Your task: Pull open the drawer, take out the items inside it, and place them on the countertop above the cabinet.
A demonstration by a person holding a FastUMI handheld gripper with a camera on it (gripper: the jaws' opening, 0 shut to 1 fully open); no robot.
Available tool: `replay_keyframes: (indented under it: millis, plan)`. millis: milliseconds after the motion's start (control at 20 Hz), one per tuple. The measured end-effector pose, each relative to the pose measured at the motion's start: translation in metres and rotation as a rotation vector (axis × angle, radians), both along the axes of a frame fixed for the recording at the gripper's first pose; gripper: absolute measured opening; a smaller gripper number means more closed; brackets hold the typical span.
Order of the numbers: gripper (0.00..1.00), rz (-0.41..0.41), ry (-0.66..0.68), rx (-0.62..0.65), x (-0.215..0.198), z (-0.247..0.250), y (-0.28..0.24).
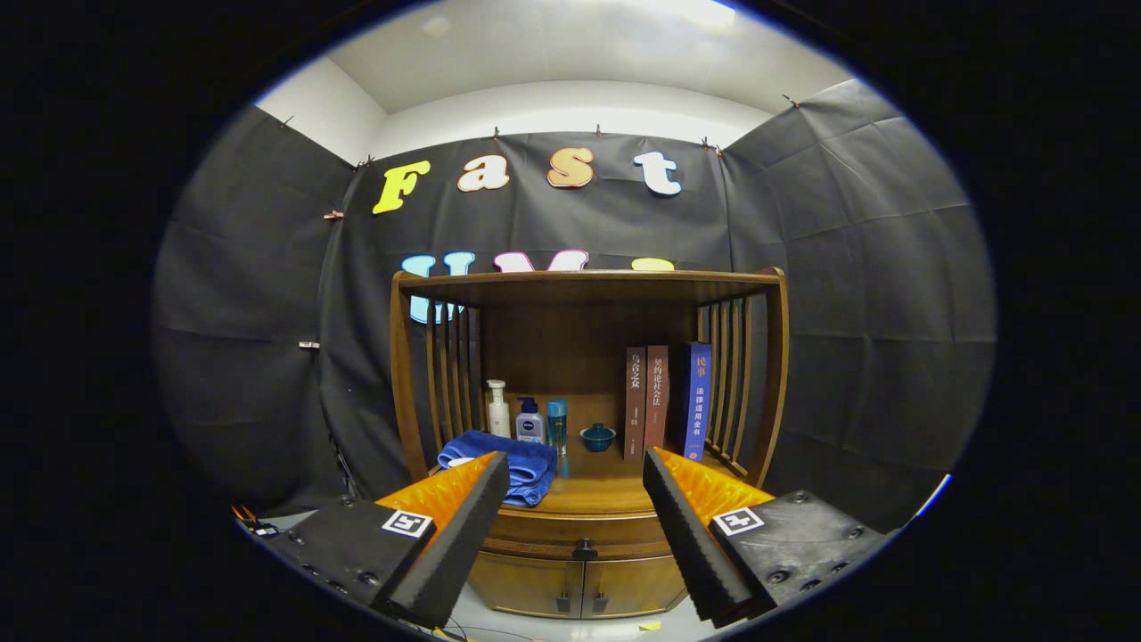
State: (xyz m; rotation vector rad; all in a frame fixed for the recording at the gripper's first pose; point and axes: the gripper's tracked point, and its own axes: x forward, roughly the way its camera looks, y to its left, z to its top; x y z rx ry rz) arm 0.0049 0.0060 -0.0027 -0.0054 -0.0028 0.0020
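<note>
A brown wooden cabinet [588, 374] stands ahead, against the booth wall. Its drawer [579, 533] is closed, with a small dark knob [584, 550] in the middle, just beyond my fingers and between them. My gripper [576, 468] is open and holds nothing; it is some way in front of the cabinet, not touching it. The countertop [599, 492] above the drawer carries a folded blue towel [508, 464] right behind my left fingertip. What lies inside the drawer is hidden.
On the countertop stand a white pump bottle [498, 410], a small blue-capped bottle [529, 422], a slim teal bottle [558, 426], a small teal bowl [597, 437] and three upright books [667, 399]. Two small doors [579, 586] sit below the drawer. Slatted sides and a top shelf [588, 278] enclose the countertop.
</note>
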Motion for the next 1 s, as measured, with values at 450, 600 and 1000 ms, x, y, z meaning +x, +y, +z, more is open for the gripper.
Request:
replay_keyframes:
  millis: [450,600,1000]
  plan:
    - [0.98,0.008,0.028,0.014,0.018,-0.022,0.001]
    - [0.99,-0.001,0.049,0.016,0.033,-0.042,-0.002]
    - [0.98,-0.002,0.171,0.055,0.092,-0.141,-0.007]
